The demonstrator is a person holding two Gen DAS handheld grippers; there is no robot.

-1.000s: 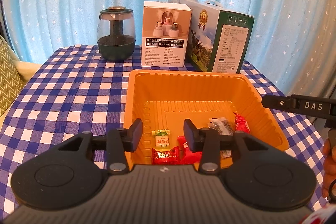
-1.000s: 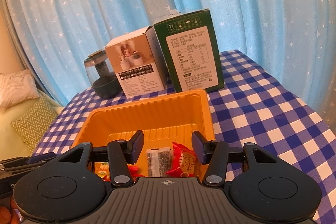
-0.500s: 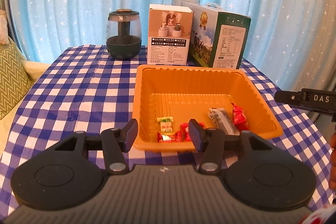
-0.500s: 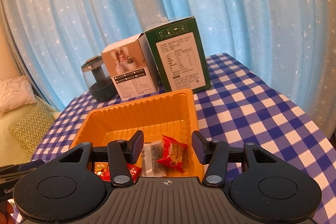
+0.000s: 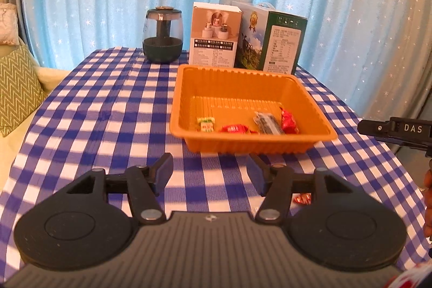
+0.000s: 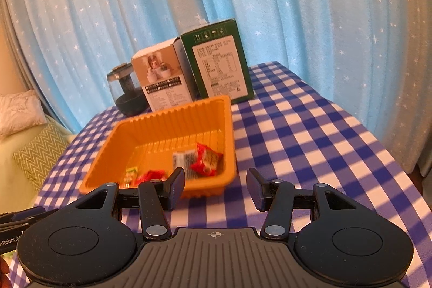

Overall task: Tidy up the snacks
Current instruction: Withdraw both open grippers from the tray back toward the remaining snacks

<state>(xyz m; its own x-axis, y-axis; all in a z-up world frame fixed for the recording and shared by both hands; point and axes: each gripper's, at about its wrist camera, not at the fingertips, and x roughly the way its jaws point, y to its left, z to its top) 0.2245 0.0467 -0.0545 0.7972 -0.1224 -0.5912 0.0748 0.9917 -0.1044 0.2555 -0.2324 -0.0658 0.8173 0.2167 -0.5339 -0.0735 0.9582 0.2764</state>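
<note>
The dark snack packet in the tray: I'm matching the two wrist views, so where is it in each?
Left wrist: the dark packet lies right of centre in the orange tray, beside a red packet.
Right wrist: centre, left of the red packet.
Shared landmark: green box.

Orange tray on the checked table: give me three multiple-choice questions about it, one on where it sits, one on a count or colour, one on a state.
1. Where is the orange tray?
A. In front of the two boxes
B. Behind the glass jar
C. On the cushion

2. What colour is the sweet lying outside the tray?
A. Green
B. Red
C. Blue

3. How is the left gripper?
A. Shut on a sweet
B. Shut on the tray rim
C. Open, empty

Answers: A, the white box and green box stand just behind it; B, a red wrapper shows on the cloth; C, only cloth shows between its fingers, whose jaws have just been opening.
</note>
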